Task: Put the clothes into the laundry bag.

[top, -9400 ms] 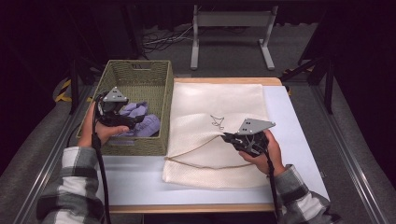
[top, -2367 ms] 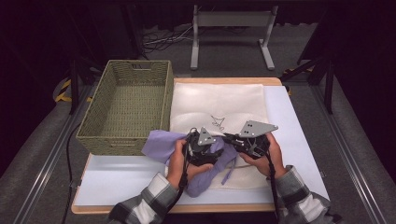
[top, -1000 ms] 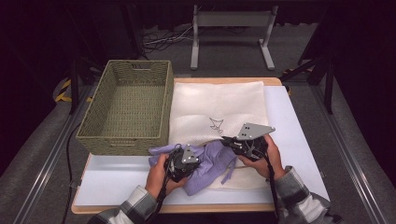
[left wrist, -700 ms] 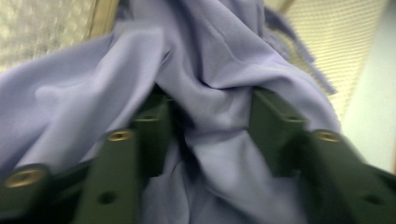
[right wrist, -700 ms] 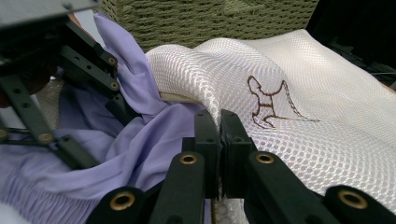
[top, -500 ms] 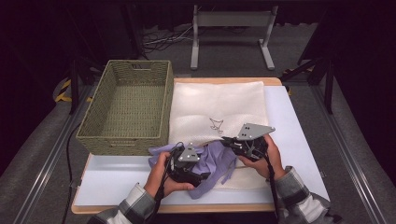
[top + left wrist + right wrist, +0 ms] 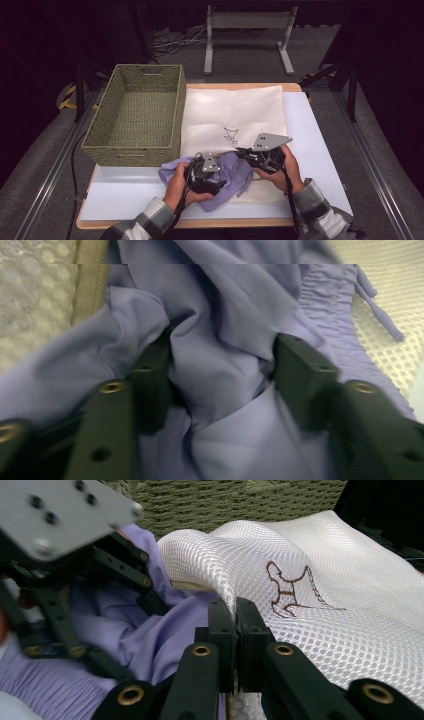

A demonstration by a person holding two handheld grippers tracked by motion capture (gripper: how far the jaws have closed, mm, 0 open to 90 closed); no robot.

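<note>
Your right gripper [image 7: 235, 630] holds its jaws clenched on the top layer of the white mesh bag [image 7: 235, 107], lifting the mouth. Your left gripper [image 7: 220, 365], jaws closing around a fold of the purple garment [image 7: 235, 172] at the counter's [image 7: 120, 192] near edge, should push that fold well inside the opening. The wicker basket [image 7: 137, 117] stands just left; the bag's raised lip may snag cloth.

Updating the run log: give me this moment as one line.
left gripper: jaws just closing around lilac garment fold | right gripper: shut on white mesh laundry bag edge, lifted | wicker basket: emptied
</note>
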